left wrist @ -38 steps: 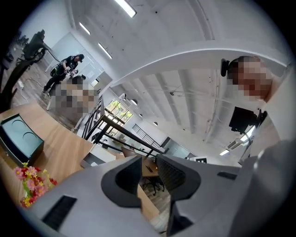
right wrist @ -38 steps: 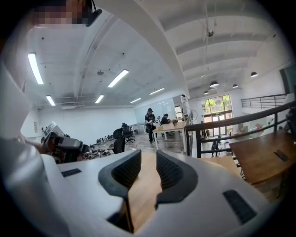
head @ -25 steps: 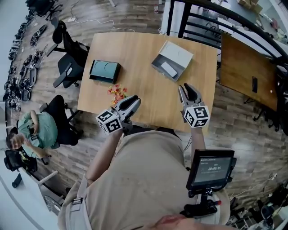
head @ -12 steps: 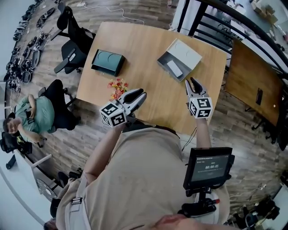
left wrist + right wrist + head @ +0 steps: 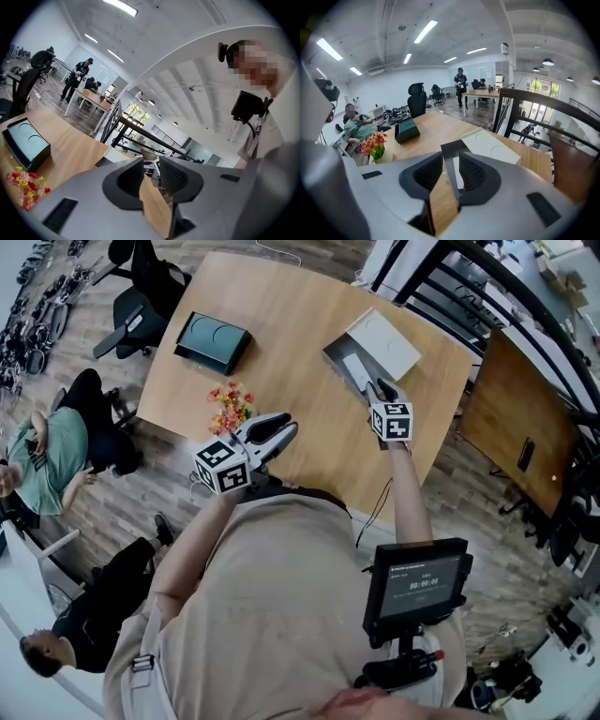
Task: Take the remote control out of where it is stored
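Right gripper (image 5: 379, 388), jaws nearly together and empty, hangs over the open grey box (image 5: 333, 357), upper middle of the head view, where the white remote control (image 5: 356, 372) lies. This looks like the reaching step; next the jaws must open round the remote. Left gripper (image 5: 275, 430), likewise narrow and empty, waits at centre left.

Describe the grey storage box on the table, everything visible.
The storage box is a shallow, dark grey rectangular tray, open, sitting flat and angled near the far right edge of the wooden table. Its white lid, with two round recesses, lies open behind it. A white remote control lies inside. The right gripper points at its near end; contact unclear.
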Demonstrator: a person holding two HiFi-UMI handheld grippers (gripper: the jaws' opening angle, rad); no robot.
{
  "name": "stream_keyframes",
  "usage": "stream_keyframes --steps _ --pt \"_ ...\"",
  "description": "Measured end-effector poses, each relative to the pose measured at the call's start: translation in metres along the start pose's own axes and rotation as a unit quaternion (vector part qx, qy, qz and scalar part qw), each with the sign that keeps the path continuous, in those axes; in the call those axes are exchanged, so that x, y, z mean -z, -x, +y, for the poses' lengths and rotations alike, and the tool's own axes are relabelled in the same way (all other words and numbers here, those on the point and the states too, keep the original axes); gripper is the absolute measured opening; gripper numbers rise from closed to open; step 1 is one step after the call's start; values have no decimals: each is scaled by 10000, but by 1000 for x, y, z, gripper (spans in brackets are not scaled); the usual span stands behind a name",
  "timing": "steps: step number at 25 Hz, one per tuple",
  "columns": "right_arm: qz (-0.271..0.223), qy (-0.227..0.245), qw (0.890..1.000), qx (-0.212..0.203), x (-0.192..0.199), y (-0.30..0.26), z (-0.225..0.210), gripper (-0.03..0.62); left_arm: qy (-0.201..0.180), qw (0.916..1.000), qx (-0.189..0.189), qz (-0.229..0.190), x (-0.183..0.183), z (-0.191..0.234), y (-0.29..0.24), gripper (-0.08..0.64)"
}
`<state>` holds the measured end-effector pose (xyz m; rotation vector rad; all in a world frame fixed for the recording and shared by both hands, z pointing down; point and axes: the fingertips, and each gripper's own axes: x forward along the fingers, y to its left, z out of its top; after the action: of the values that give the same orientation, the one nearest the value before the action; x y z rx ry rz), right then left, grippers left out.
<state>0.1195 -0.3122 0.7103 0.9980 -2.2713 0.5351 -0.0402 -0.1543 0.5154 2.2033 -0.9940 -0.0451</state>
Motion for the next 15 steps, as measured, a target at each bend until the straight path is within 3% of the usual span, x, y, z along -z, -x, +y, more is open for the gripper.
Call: stream_keyframes --steps 1,5,15 --pt "127 46 9999 -31 6 -14 -2 92 -7 10000 -30 2 -1 2 0 91" --pt "658 191 9976 -127 31 -69 -9 196 -11 9999 -162 -26 -2 6 1 91" --pt "1570 601 9855 -231 64 -165 -31 222 -7 9988 -479 29 -3 22 3 91"
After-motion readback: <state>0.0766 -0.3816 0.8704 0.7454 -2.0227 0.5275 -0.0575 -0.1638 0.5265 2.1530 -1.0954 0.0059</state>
